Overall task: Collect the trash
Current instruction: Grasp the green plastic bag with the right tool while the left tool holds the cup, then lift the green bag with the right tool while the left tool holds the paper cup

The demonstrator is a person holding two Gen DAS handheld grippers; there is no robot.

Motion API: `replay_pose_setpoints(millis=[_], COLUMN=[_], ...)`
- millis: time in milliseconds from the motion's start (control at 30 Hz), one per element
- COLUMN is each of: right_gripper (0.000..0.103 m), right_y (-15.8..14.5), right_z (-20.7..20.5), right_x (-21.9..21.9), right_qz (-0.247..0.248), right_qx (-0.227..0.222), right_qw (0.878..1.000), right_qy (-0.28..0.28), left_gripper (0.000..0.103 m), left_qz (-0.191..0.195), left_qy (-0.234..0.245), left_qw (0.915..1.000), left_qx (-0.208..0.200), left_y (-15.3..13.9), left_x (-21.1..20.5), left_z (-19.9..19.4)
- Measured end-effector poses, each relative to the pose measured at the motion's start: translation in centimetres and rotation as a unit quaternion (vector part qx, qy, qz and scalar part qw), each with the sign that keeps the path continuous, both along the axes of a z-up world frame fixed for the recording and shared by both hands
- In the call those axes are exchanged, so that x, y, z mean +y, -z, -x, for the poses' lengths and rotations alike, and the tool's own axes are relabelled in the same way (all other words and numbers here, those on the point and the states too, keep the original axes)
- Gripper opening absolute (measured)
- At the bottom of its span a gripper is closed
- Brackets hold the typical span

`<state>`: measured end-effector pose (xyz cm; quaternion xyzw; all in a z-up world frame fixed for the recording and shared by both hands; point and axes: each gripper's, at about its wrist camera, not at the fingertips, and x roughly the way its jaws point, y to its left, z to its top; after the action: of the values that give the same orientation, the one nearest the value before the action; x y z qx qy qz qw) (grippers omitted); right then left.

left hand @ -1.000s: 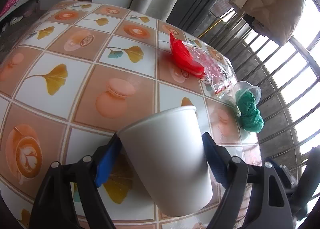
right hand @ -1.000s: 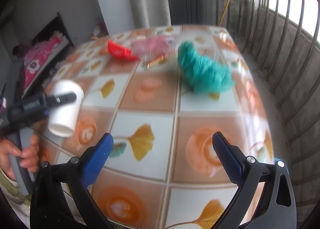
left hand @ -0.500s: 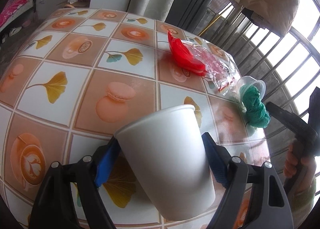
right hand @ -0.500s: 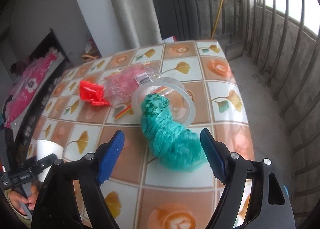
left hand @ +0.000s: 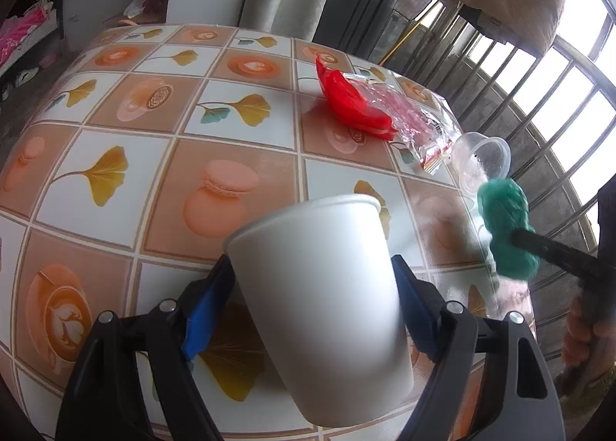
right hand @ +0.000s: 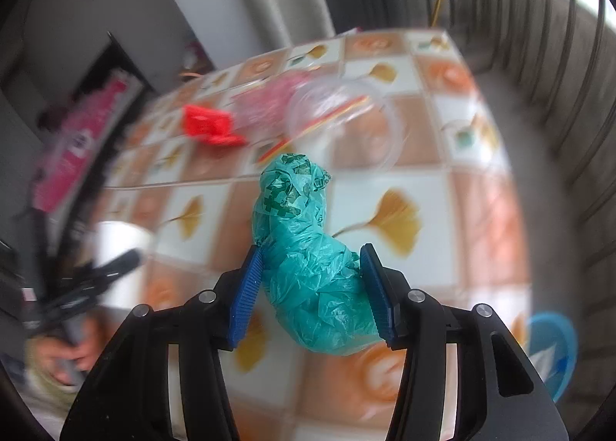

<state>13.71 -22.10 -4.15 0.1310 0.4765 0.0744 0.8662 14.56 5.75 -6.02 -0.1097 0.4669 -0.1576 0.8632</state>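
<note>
- The table [left hand: 238, 121], covered in a tiled leaf-and-coffee print, fills the left and centre of the left wrist view; its upper left is bare, and its right edge curves down the frame beside the window bars [left hand: 546, 102].
- Trash sits in the upper right of that view: a red wrapper [left hand: 352, 102], a crinkled clear bag [left hand: 417, 123] touching it, then a clear plastic cup [left hand: 483, 161] on its side near the edge.
- The left gripper [left hand: 313, 283] points down at the table from the lower frame, clenched on a tilted white paper cup [left hand: 319, 294].
- The right gripper [right hand: 312, 287] is closing, its blue pads [right hand: 246, 294] pressing both sides of the green plastic bag [right hand: 308, 267] at centre frame.
- A second ago that bag lay far ahead of wide-open jaws; now it is between them, and its tip lies outside the clear cup's mouth.
</note>
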Motion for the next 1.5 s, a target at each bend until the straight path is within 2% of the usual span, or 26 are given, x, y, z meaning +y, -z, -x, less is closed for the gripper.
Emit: replay_pose_setpoints(millis=[133,300,400,600,833,1067,1500], right_gripper=[0.050,0.061,0.063,0.063,0.054,0.051,0.050], right_y=[1.0,2.0,2.3,2.7,2.8,2.7,2.2], right_z=[2.5,3.8,3.5,3.2,3.3,3.9,4.4], right_x=[0.9,1.9,2.1,2.5,2.2,1.7,1.4], right_qz=[-0.058,-0.055,-0.049,-0.056,-0.075,-0.096,-0.104], right_qx=[0.031,0.036,0.044,0.041,0.042,0.041,0.032], right_qw=[0.998,0.998,0.998,0.998,0.996,0.995,0.994], right_qy=[-0.005,0.002,0.006,-0.001,0.007,0.009,0.010], left_gripper=[0.078,0.078,0.079,0.078,0.078,0.068,0.066], left_qz=[-0.013,-0.036,-0.040,-0.036,-0.044,-0.042,-0.030], left_qy=[0.006,0.011,0.010,-0.004,-0.004,-0.002,0.002], left_qw=[0.9999,0.9993,0.9991,0.9993,0.9990,0.9991,0.9995], left_qx=[-0.006,-0.008,-0.002,0.004,-0.001,0.000,-0.005], left_y=[0.0,0.1,0.0,0.1,0.2,0.1,-0.4], left_x=[-0.2,-0.8,-0.8,-0.1,0.1,0.2,0.0], left_z=[0.1,0.2,0.1,0.1,0.2,0.4,0.7])
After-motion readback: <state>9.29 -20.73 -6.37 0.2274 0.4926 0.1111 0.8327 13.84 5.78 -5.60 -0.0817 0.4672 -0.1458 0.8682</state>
